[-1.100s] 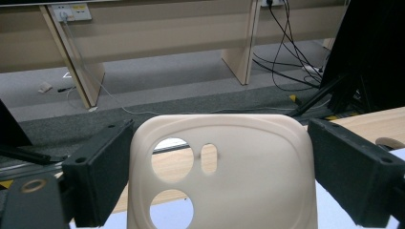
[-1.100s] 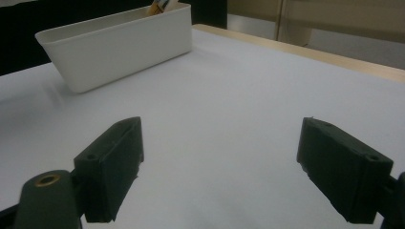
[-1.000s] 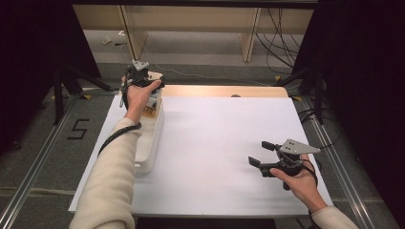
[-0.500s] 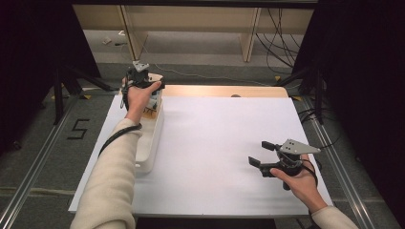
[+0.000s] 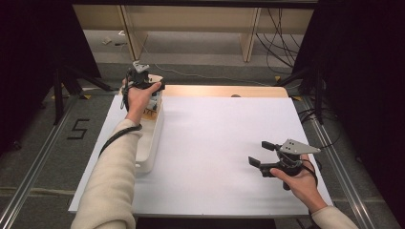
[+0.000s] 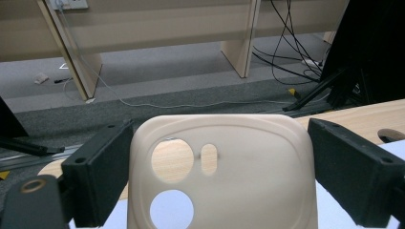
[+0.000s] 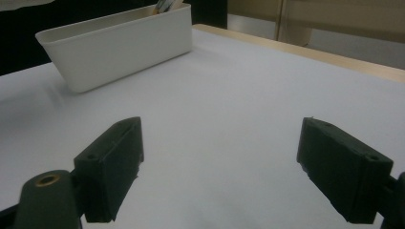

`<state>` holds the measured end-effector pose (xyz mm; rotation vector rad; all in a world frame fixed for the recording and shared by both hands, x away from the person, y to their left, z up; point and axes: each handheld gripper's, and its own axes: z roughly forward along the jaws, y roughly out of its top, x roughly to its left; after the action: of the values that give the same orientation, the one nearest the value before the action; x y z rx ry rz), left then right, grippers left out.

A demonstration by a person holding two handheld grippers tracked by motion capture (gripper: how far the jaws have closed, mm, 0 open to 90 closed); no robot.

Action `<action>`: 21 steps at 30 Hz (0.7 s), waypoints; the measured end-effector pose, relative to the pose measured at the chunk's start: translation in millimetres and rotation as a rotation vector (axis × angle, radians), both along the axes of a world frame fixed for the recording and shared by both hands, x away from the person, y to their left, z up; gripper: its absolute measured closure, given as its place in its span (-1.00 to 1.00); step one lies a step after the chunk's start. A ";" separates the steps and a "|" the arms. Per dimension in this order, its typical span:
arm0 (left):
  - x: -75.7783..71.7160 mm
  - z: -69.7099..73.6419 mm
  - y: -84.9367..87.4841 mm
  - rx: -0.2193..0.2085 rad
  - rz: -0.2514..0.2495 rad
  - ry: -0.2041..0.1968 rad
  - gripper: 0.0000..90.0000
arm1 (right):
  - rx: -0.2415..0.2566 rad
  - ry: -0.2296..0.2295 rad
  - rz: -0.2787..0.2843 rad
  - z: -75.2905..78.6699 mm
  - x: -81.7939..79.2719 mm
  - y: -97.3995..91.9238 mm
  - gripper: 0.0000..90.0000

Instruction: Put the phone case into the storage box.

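White-covered surface (image 5: 224, 143) with a long white bin (image 5: 152, 138) along its left edge. Left gripper (image 6: 219, 167) is up over the bin's far end, fingers spread wide around a cream phone case (image 6: 222, 176); it looks clamped on the sides. Right gripper (image 5: 260, 153) sits low at the near right, fingers wide open with nothing in them, well apart from the bin.
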<state>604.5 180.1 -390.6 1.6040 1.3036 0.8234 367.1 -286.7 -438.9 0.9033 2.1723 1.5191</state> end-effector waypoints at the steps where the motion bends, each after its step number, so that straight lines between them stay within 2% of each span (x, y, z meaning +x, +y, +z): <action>1: 0.0 -0.4 -0.2 0.002 -0.002 0.001 -0.76 | 0.000 0.000 -0.001 0.0 0.0 0.0 -0.63; 21: 0.4 -5.2 0.8 -0.002 0.004 0.017 -0.76 | 0.000 0.000 0.000 0.0 0.0 0.0 -0.63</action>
<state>604.9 180.9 -395.8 1.6105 1.3192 0.8120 367.0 -286.6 -439.0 0.9031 2.1721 1.5188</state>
